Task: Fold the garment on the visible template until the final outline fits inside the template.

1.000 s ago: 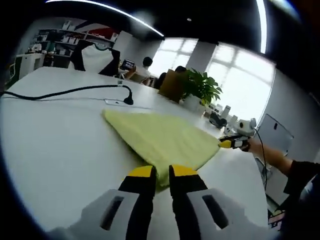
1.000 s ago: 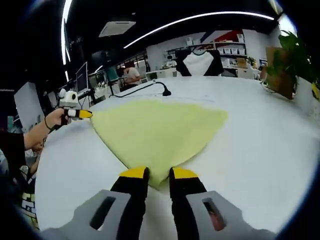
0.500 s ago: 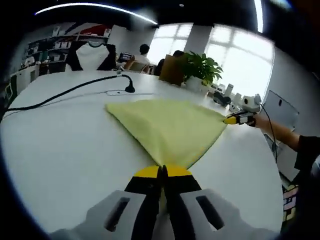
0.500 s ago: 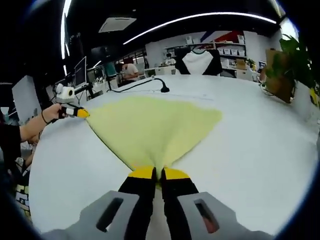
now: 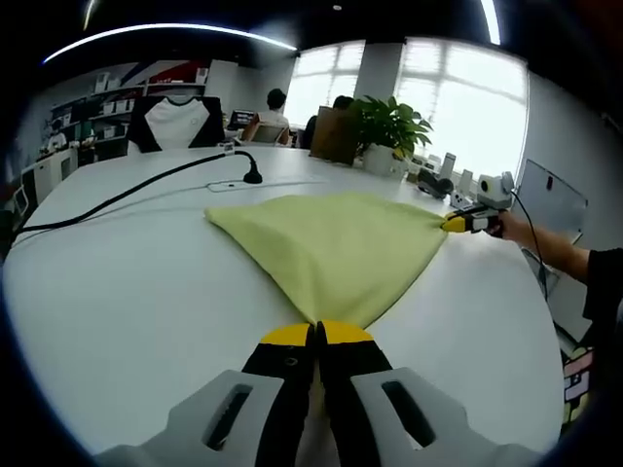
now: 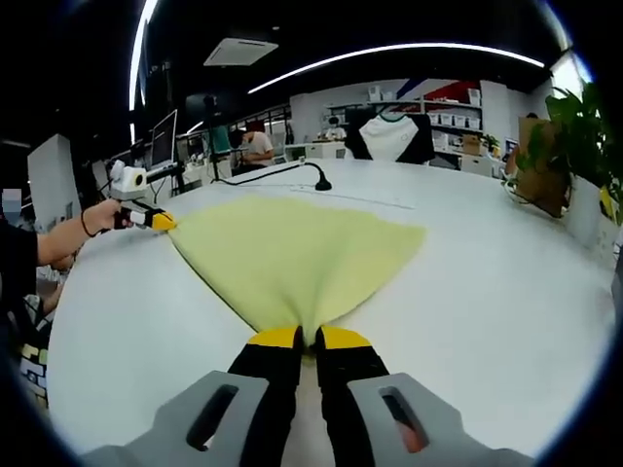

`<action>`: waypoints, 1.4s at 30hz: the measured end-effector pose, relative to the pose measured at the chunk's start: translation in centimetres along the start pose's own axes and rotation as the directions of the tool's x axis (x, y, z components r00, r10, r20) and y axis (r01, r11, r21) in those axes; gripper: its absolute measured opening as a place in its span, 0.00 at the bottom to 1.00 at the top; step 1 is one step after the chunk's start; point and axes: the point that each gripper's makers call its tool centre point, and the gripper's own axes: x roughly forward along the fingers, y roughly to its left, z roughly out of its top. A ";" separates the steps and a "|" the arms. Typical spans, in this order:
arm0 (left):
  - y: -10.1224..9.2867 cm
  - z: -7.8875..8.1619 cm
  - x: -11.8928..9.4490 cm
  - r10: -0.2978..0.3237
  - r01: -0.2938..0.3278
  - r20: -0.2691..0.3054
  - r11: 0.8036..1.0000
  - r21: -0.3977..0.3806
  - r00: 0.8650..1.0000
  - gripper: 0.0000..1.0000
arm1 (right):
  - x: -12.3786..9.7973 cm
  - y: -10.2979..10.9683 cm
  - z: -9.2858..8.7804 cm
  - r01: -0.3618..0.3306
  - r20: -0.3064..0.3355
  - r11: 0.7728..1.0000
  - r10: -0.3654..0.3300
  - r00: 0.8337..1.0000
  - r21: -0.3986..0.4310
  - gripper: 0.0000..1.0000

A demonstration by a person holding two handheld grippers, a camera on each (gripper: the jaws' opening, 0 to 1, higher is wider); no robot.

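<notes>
While the left tool (image 5: 316,336) has its yellow-tipped jaws pressed together on the nearest corner of the pale yellow-green cloth garment (image 5: 336,248), the left gripper view shows that garment fanning away from the tool over the white desk (image 5: 117,292), lying flat and widening toward its far edge. Its long axis seems to run across this view, from a left corner near the black cable (image 5: 146,180) to a right corner where the right tool (image 5: 458,224), held by a person's hand (image 5: 511,227), is clamped on the cloth. A potted green plant (image 5: 389,131) stands beyond.

From the right gripper view, the right tool (image 6: 307,338) is likewise closed on its own near corner, and the garment (image 6: 292,253) spreads forward and to both sides. The left tool (image 6: 156,221) pinches the corner at left. Both tools therefore hold neighbouring corners of one edge, equally near, so the coming fold likely carries that edge toward the far side. No template outline can be made out.
</notes>
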 end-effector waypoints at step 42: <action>-2.3 2.8 -9.9 0.138 -0.162 0.309 0.985 0.052 0.941 0.02 | -9.3 0.2 4.6 0.299 0.315 0.954 -0.278 0.907 -0.019 0.00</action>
